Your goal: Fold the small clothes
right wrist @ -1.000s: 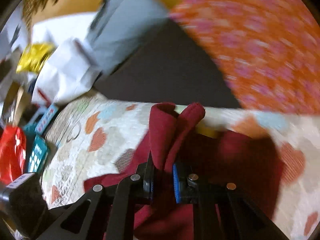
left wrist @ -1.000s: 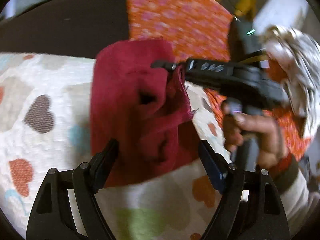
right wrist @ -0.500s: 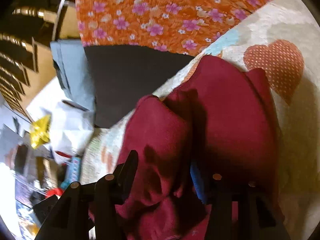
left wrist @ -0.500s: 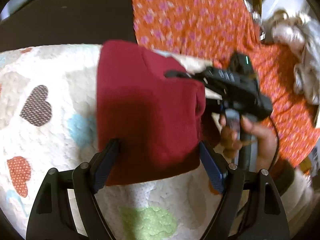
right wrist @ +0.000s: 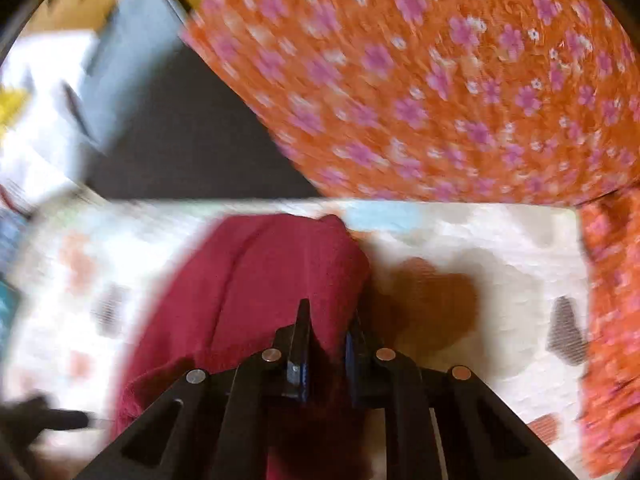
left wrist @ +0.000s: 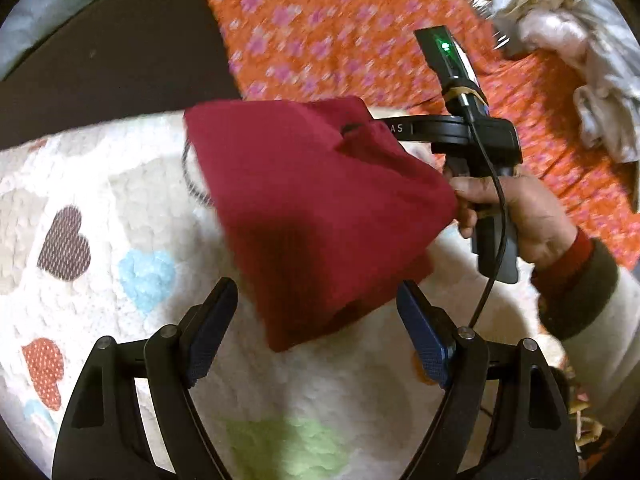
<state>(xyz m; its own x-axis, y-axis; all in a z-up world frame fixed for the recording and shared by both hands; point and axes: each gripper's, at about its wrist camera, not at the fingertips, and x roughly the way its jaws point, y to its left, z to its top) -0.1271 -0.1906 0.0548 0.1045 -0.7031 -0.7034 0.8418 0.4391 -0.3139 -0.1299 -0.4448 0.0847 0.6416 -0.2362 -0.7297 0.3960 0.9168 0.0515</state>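
A small dark red cloth (left wrist: 312, 208) is held up over a white blanket with coloured hearts (left wrist: 100, 208). My right gripper (right wrist: 326, 320) is shut on the cloth (right wrist: 256, 280) and shows in the left wrist view (left wrist: 360, 128) with its fingertips buried in the cloth's upper right corner. The cloth hangs tilted from that corner, its lower end reaching between my left fingers. My left gripper (left wrist: 316, 312) is open and empty, just below the cloth's lower edge.
An orange fabric with pink flowers (left wrist: 340, 28) lies beyond the blanket, next to a dark brown surface (left wrist: 112, 52). A pale crumpled cloth (left wrist: 580, 52) lies at the far right. The right hand's cable (left wrist: 494, 240) hangs near my left gripper's right finger.
The right gripper has closed on the red cloth and lifted it, swinging it from lying flat to hanging tilted. The left gripper has stayed open below it.
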